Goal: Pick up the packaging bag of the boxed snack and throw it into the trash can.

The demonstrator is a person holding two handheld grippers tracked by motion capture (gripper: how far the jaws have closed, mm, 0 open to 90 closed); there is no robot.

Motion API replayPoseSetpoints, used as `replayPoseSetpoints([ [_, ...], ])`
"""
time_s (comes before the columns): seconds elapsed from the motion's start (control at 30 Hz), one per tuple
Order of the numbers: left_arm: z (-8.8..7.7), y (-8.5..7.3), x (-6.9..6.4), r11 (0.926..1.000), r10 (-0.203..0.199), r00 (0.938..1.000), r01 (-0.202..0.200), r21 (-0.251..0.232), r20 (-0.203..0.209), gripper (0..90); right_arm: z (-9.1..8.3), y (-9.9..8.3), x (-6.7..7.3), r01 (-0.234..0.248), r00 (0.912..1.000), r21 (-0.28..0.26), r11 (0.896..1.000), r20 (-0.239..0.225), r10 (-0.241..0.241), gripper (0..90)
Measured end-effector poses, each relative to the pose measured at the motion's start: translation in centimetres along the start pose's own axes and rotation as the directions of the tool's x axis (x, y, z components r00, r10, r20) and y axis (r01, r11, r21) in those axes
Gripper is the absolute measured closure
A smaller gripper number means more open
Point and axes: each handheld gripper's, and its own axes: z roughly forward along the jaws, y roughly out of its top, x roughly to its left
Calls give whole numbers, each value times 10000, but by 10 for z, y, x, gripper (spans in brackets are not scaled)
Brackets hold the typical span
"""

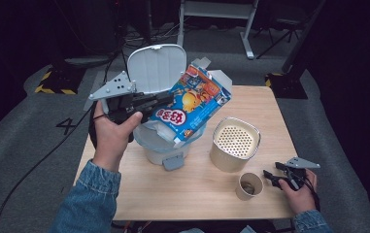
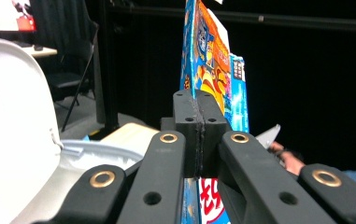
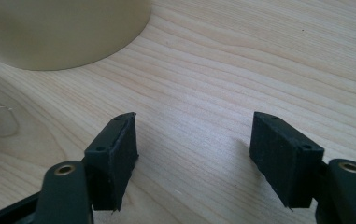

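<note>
Left claw (image 1: 165, 99) clamped on a blue snack box (image 1: 194, 104), box held tilted above the white lidded bin (image 1: 156, 68) beneath it, right claw (image 1: 272, 177) apart, rested on the bench (image 1: 192, 189) beside a paper cup (image 1: 248, 186).

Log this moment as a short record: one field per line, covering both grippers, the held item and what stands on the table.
left gripper: shut on the snack box
snack box: blue, flaps open, tilted above the white bin
white bin: lid up
right gripper: open, nothing between the jaws, low over the table
table: light wood
also on table: beige perforated canister, paper cup
</note>
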Motion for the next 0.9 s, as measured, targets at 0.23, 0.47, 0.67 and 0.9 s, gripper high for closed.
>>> replayPoseSetpoints([
  [0.23,-2,10,3,9977,-88,9996,69,-670,-269,893,0,0,0,2,10000,-1,10000,0,-2,325],
  [0.47,-3,21,1,9921,69,9976,-154,-1245,-687,893,0,0,0,-10,10000,9,10000,-12,10,325],
  [0.67,0,28,7,9882,-15,9939,-153,-1524,-1100,893,0,0,0,-12,10000,7,10000,-12,12,325],
  [0.9,6,32,17,9840,-95,9828,-237,-1768,-1842,893,0,0,0,-5,10000,6,10000,-4,5,325],
])
